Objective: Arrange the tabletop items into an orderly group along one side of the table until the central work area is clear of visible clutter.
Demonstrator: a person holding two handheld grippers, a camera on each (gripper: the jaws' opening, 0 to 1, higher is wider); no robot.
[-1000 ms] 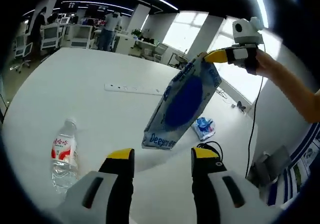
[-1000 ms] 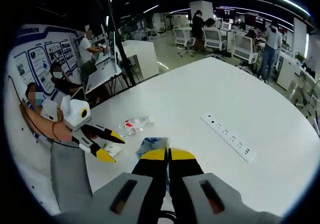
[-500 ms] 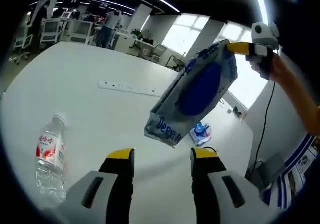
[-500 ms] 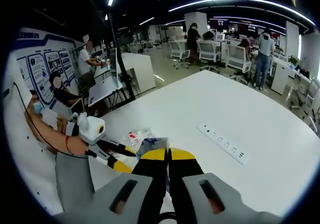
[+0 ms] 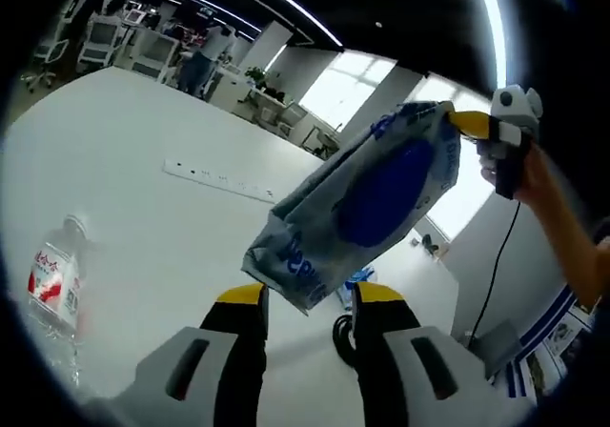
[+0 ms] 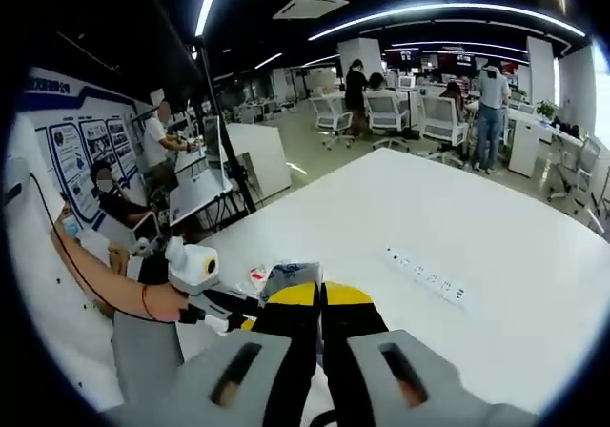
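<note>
The white table (image 5: 143, 208) spreads ahead of both grippers. The right gripper (image 5: 469, 122) is clenched on the top edge of a blue-and-white bag (image 5: 367, 198), which hangs in the air just ahead of the left gripper (image 5: 307, 298), whose jaws stand apart, holding nothing. A power strip (image 5: 217, 180) lies beyond; a water bottle (image 5: 50, 289) lies to its left.

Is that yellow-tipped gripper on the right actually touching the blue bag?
Touching. In the left gripper view, the right gripper pinches the top corner of the blue bag, which hangs from it.
</note>
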